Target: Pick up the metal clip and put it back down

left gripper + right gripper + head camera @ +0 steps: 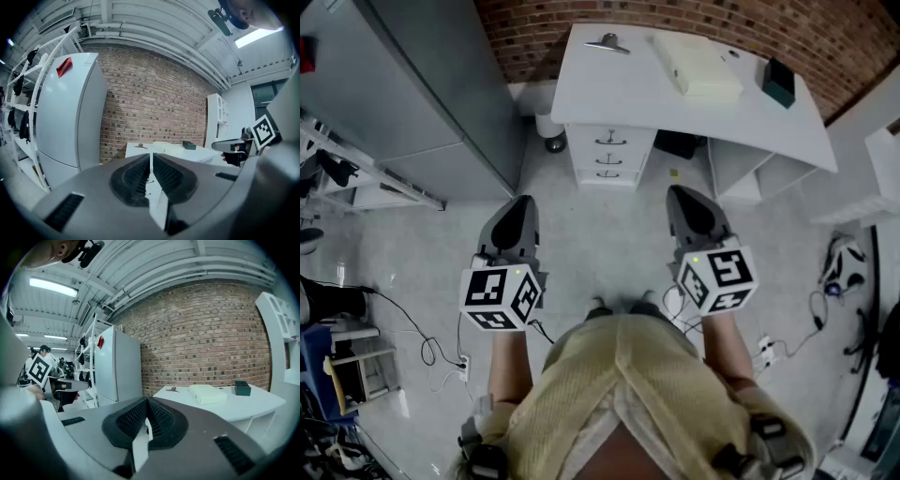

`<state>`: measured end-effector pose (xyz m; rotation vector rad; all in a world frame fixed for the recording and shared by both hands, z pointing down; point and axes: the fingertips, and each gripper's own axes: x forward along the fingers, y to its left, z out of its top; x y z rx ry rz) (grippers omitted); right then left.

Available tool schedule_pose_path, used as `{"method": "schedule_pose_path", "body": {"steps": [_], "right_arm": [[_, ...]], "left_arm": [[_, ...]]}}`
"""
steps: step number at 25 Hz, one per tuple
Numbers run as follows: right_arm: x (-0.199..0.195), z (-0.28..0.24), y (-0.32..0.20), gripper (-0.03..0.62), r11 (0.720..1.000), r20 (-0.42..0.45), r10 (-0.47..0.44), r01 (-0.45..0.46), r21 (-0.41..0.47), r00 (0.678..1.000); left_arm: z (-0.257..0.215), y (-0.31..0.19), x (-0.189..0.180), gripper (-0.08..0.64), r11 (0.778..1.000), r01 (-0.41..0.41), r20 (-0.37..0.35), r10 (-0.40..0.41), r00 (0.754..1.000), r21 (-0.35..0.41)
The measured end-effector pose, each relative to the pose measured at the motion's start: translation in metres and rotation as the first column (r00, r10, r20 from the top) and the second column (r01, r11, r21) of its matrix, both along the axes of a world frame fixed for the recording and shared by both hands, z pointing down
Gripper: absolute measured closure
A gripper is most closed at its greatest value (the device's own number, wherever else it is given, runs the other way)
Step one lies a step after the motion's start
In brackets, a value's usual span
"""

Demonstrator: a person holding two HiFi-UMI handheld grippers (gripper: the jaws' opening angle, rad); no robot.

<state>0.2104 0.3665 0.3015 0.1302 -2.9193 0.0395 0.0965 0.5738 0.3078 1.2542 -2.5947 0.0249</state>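
- On the white desk [609,98], at its far left end, lies the metal clip [607,43]. A cream box [698,66] and a small dark box [778,82] sit further along.
- Both tools are well back from the desk, out over the floor.
- The left gripper [521,202] has its fingers pressed together, with nothing in them. The right gripper [682,193] is the same.
- I think the best way is to step up to the desk first. Then open one gripper wide, come in low, and squeeze the raised part of the clip gently.
- No words can be read. The cubes show only black and white squares, and the red tag on the grey fridge [70,117] is too small.
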Motion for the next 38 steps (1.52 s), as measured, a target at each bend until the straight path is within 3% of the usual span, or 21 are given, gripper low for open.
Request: {"method": "schedule_pose_path", "body": {"steps": [5,11,17,23,28,33,38], "right_arm": [[-0.005,0.006,0.008,0.588,1.0,-0.001,0.024,-0.024,-0.018,1.0],[-0.01,0.016,0.025,0.588,0.993,-0.021,0.043,-0.045,-0.11,0.999],[-0.01,0.015,0.038,0.588,0.995,-0.017,0.074,-0.075,-0.068,0.997],[-0.016,0.019,0.039,0.588,0.998,-0.035,0.039,-0.041,-0.056,0.999],[-0.044,0.029,0.013,0.588,0.998,-0.041,0.036,-0.038,-0.044,0.998],[-0.083,0.043,-0.017,0.588,0.999,-0.066,-0.024,0.022,-0.041,0.998],[-0.129,0.055,-0.055,0.588,0.996,-0.092,-0.079,0.074,-0.055,0.993]], "left_arm": [[0.007,0.011,-0.007,0.54,1.0,-0.01,-0.009,0.01,1.0,-0.005],[0.018,0.026,-0.017,0.557,0.999,-0.031,-0.03,0.03,0.999,-0.037],[0.024,0.04,-0.024,0.557,0.997,-0.067,-0.047,0.066,0.997,-0.025],[0.031,0.027,-0.03,0.557,0.994,-0.095,-0.032,0.094,0.995,-0.045],[0.034,0.003,-0.047,0.557,0.994,-0.098,-0.049,0.096,0.994,-0.042],[0.04,-0.033,-0.076,0.557,0.996,-0.086,-0.06,0.083,0.995,-0.033],[0.046,-0.076,-0.118,0.557,0.989,-0.055,0.001,0.056,0.998,-0.138]]}}
